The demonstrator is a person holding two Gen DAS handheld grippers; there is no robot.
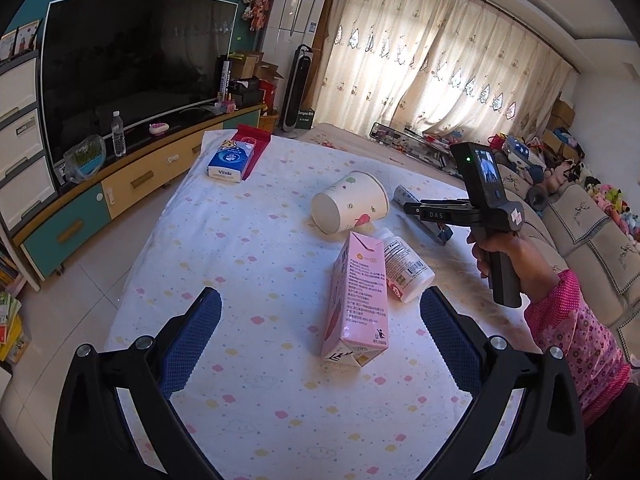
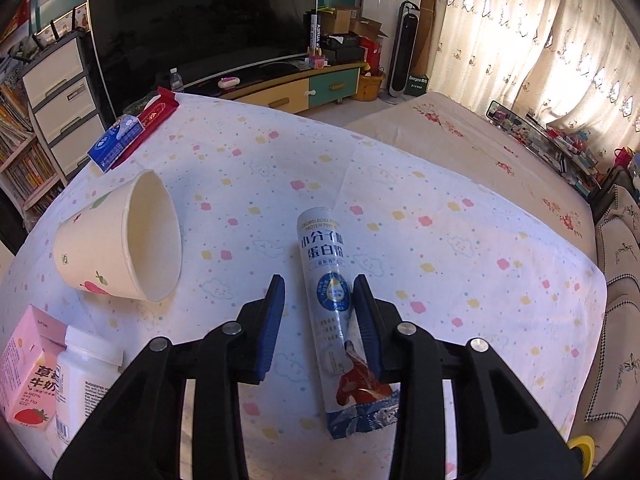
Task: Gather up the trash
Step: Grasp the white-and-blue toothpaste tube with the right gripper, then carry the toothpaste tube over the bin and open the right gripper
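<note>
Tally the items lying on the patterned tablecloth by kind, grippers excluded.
Paper cup: 1
Pink milk carton: 1
White pill bottle: 1
Protein powder sachet: 1
Blue tissue pack: 1
Red packet: 1
Total: 6

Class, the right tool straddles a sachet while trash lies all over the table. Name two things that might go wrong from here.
1. The sachet lies flat between the right tool's pads, nearer one pad than the other; closing might pinch only its edge, so it may slip.
2. The cup lies on its side, with the carton and bottle touching nearby; a nudge may roll it away.
</note>
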